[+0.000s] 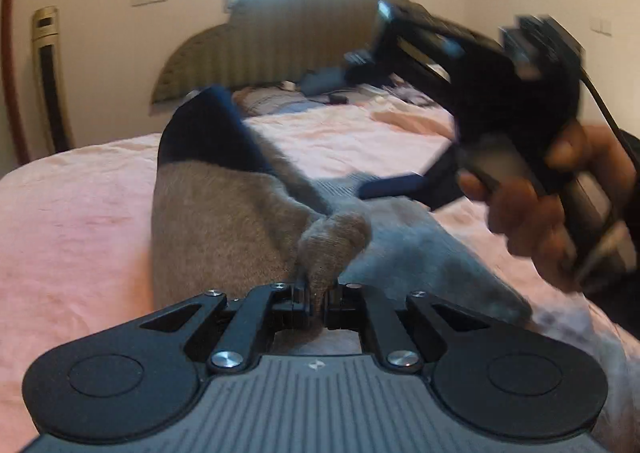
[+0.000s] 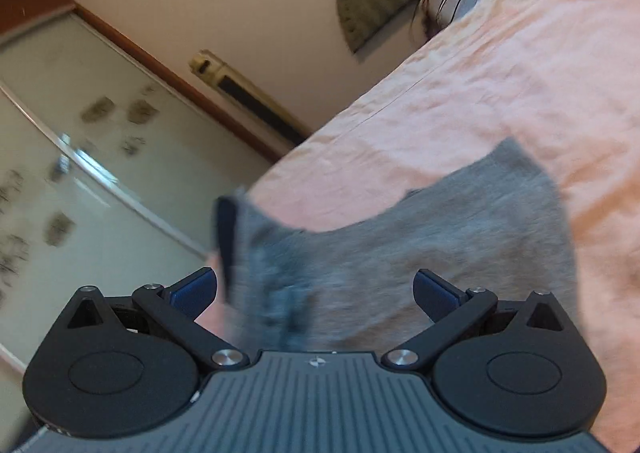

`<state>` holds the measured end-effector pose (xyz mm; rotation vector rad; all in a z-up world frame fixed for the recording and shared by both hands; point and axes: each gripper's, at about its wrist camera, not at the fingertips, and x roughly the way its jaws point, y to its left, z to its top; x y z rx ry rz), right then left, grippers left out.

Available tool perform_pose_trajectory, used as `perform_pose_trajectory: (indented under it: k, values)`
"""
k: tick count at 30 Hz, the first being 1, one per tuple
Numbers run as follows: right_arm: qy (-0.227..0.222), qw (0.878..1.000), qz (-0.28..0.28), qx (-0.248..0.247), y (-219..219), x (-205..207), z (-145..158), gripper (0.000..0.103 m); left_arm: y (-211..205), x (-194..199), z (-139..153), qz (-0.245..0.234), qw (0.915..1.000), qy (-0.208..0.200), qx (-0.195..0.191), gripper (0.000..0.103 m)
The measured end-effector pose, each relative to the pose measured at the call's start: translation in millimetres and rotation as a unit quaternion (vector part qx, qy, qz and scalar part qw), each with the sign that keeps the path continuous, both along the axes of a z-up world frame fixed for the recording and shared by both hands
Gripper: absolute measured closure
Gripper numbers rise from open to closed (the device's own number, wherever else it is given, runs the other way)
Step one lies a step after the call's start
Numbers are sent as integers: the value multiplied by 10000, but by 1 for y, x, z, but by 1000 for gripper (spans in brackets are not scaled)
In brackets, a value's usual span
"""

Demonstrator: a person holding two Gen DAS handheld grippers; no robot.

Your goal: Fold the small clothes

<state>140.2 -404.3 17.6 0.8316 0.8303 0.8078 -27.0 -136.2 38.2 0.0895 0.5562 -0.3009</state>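
A grey sock [image 1: 224, 213] with a dark navy end [image 1: 204, 129] is lifted off the pink bed. My left gripper [image 1: 318, 293] is shut on a bunched fold of its grey fabric, and the sock drapes away to both sides. In the right wrist view the same grey sock [image 2: 440, 233] hangs just ahead of my right gripper [image 2: 316, 285]. That gripper stands open, and its blue pads [image 2: 432, 289] are wide apart and clear of the cloth. A blurred navy edge [image 2: 226, 241] of the sock hangs at the left. A hand [image 1: 520, 213] holds the right gripper's handle.
The pink bedspread [image 1: 72, 213] covers the whole bed. A padded headboard [image 1: 248, 53] and loose clutter [image 1: 332, 89] lie at the far end. A tall standing air conditioner [image 1: 50, 77] is by the wall, and a glass sliding door [image 2: 80, 133] stands beside the bed.
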Motion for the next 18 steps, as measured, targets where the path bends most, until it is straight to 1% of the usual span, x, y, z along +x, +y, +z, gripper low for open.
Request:
perform_pose_trajectory:
  k: [1, 2, 3, 5, 7, 10, 12, 14, 15, 16, 17, 18]
  values:
    - [321, 9992, 175, 144, 4, 10, -8, 0, -6, 1, -7, -93, 9998, 158, 3, 98]
    - [543, 9981, 267, 111, 7, 17, -15, 0, -10, 1, -13, -153, 9995, 287, 1, 98]
    - [698, 9970, 319, -61, 11, 24, -21, 0, -13, -1, -15, -207, 9992, 328, 12, 98]
    - [908, 9947, 344, -345, 16, 34, -31, 0, -13, -5, -14, -260, 9993, 254, 67, 98]
    - [973, 9942, 405, -213, 17, 40, -35, 0, -9, -6, -10, -313, 9993, 196, 23, 98]
    - [915, 9950, 328, -221, 19, 49, -31, 0, -9, -10, -5, -402, 9992, 71, 19, 98]
    - [958, 9944, 375, -230, 21, 58, -33, 0, -19, -13, -4, -506, 9987, -29, 45, 98]
    - [927, 9943, 425, -321, 24, 66, -34, 4, -25, -10, -7, -603, 9981, -42, 115, 98]
    - [820, 9947, 431, -445, 25, 69, -32, 13, -27, -6, -8, -631, 9979, -10, 126, 98]
    - [651, 9947, 469, -648, 28, 71, -31, 40, -30, -5, -10, -666, 9977, 21, 121, 98]
    - [538, 9928, 504, -941, 32, 73, -28, 60, -35, -4, -12, -733, 9972, 48, 132, 98]
    - [499, 9901, 510, -1212, 32, 76, -27, 86, -41, -3, -13, -821, 9965, 45, 166, 98]
